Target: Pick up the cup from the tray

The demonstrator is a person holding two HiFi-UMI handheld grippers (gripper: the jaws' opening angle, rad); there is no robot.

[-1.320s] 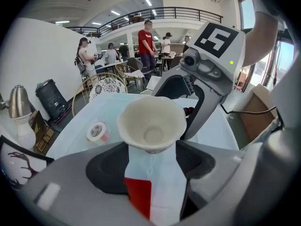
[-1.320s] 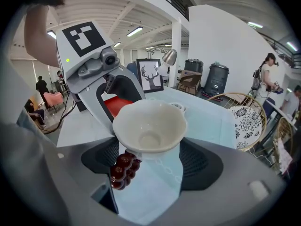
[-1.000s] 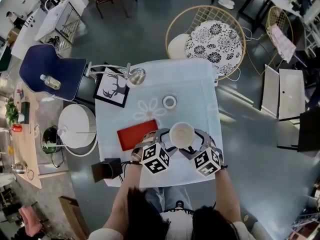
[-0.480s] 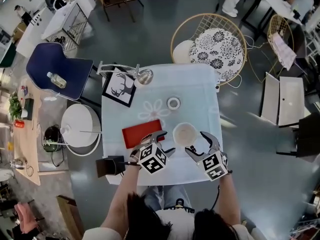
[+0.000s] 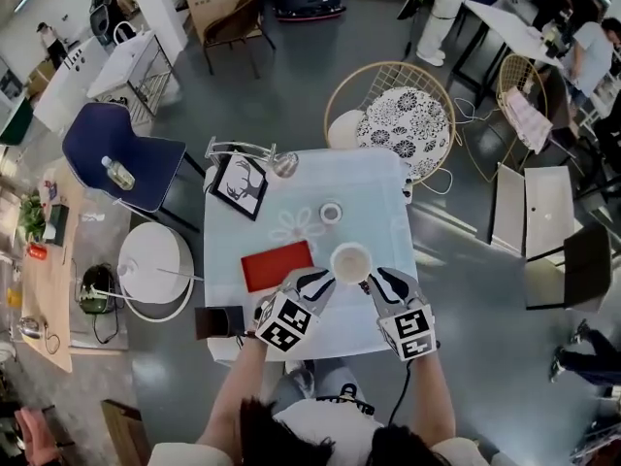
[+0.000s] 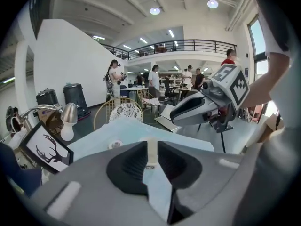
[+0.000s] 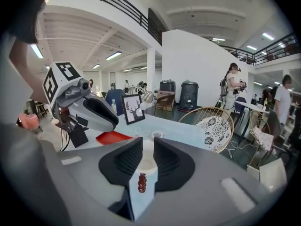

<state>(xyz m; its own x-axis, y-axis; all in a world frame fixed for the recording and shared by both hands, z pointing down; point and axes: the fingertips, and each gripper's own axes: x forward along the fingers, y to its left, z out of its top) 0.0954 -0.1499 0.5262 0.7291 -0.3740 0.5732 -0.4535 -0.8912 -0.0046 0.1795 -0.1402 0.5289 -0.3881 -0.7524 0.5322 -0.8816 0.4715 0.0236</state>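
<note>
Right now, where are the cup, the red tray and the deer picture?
cup (image 5: 350,262), head view, its open inside.
red tray (image 5: 277,265), head view, its flat middle.
deer picture (image 5: 241,186), head view, the printed deer.

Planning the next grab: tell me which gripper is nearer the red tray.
Left. The left gripper sits by the right edge of the red tray; the right gripper, jaws just closed on the cup, is beyond it.
</note>
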